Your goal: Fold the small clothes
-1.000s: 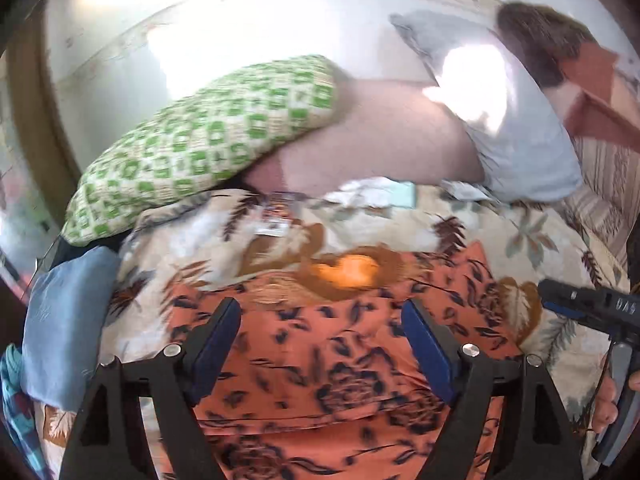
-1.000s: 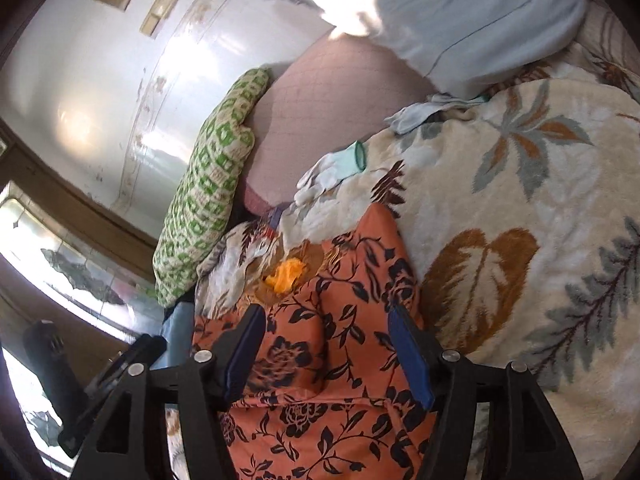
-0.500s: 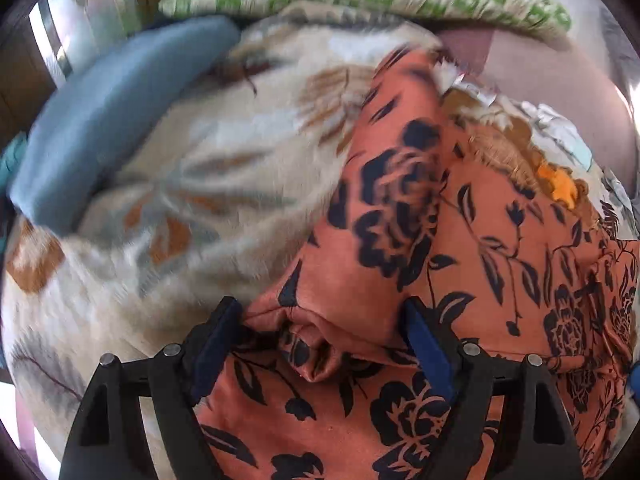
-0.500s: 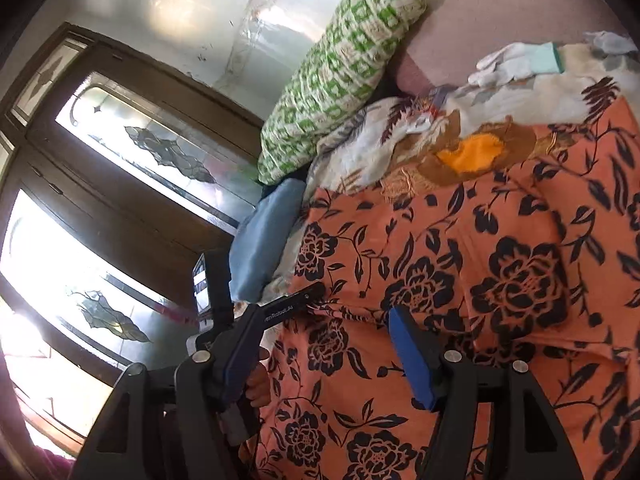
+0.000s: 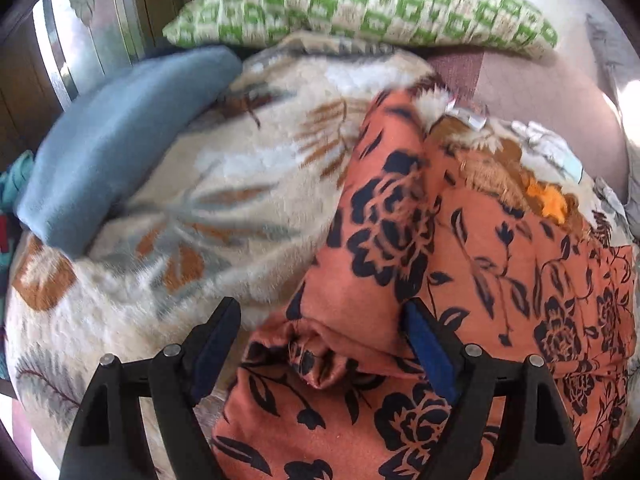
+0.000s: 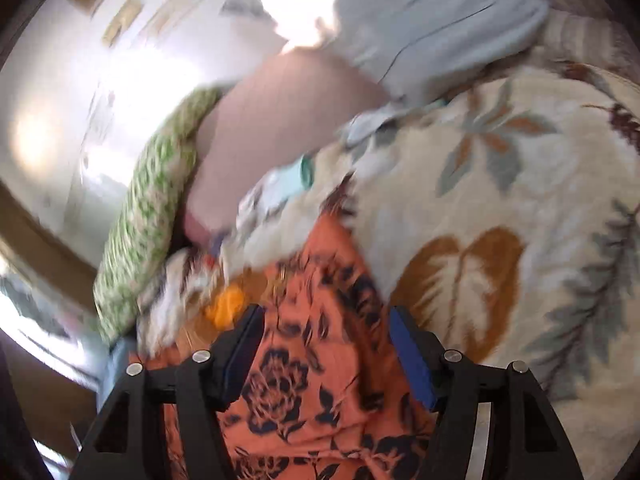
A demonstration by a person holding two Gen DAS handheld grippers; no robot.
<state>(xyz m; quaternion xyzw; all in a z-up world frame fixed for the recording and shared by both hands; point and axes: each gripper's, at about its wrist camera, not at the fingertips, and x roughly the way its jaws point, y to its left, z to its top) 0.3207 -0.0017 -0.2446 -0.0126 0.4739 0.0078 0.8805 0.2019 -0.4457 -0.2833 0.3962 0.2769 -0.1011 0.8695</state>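
- Orange cloth with a black flower print, thin and limp: the small garment point(image 5: 460, 280) lies spread on the fleecy leaf-patterned blanket point(image 5: 224, 184) that covers the bed, with one long fold of it rising away from the left tongs point(image 5: 320, 344).
- It looks light and floppy, so I'd expect it to sag and crease wherever it is lifted, and to drag a little on the fleece under it.
- The best hold, to my eye, is a hem or corner, not the middle; the bunched edge just ahead of the left tongs offers a thick enough pinch.
- The left tongs stand wide apart with nothing between the blue pads; the bunched edge sits in the gap, but neither pad clearly touches it.
- The right tongs point(image 6: 324, 344) are also spread and empty, poised over the garment point(image 6: 320, 360) near its far edge, where it meets the blanket point(image 6: 500, 200).
- Hard to make out: the right wrist view is smeared by motion, so the cloth's edge and the small pale things beyond it are vague.
- I cannot tell what kind of garment it is; its near part is cut off below both views, and the tongs' frames hide more.
- An orange patch point(image 5: 548, 202) beyond the cloth may be part of the blanket's print or something separate.
- A green checked pillow point(image 5: 360, 4) and a blue cushion point(image 5: 116, 132) sit at the bed's far side, clear of the work.
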